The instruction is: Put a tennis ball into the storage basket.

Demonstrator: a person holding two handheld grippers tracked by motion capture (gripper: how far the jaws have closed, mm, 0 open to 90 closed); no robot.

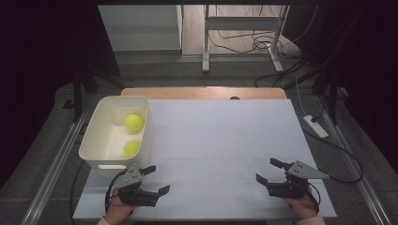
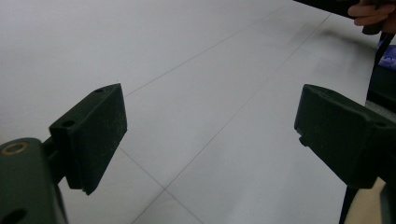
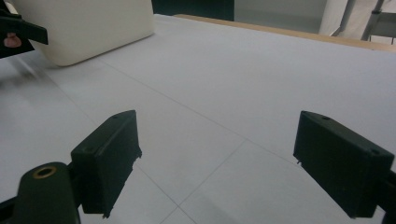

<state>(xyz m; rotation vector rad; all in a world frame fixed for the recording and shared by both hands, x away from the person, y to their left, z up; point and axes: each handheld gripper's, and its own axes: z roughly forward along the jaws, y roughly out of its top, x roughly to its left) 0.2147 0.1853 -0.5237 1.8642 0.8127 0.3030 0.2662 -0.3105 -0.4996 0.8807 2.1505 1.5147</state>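
Observation:
A white bin stands at the table's left with two yellow-green tennis balls in it, one farther back and one nearer the front. My left gripper rests low near the front left, just in front of the bin, jaws wide apart and nothing between them. My right gripper sits at the front right, also open and holding nothing. In the right gripper view the bin shows far off at the upper left.
The white tabletop has a wooden strip along its far edge. A power strip and cables lie on the floor to the right. A metal table frame stands beyond.

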